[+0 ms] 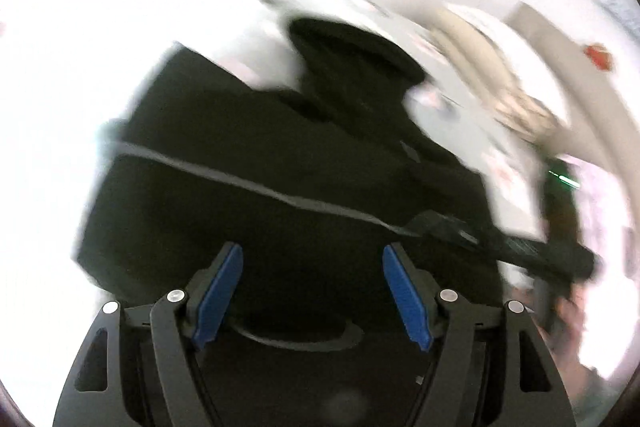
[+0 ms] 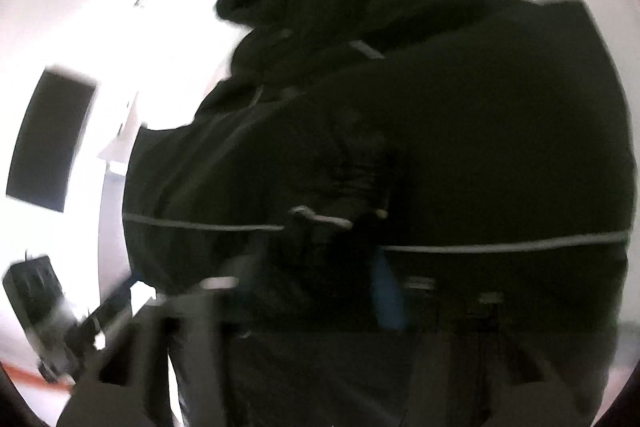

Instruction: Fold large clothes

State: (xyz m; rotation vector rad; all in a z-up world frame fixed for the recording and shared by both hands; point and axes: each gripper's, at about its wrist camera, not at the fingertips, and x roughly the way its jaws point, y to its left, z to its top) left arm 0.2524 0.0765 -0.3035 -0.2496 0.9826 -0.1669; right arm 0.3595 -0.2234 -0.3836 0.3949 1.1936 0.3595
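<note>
Left wrist view shows the left tongs (image 1: 312,291) with their blue pads (image 1: 218,297) spread apart and nothing between them, poised over a black hooded jacket (image 1: 256,131) that lies spread on the white desk (image 1: 60,99). A thin grey stripe (image 1: 208,169) runs across the cloth. The right tongs (image 1: 444,229) reach in from the right edge onto the jacket. Right wrist view is heavily blurred: the jacket (image 2: 460,131) fills most of it, black cloth is bunched between the right tongs (image 2: 340,287), and whether they clamp it cannot be told
</note>
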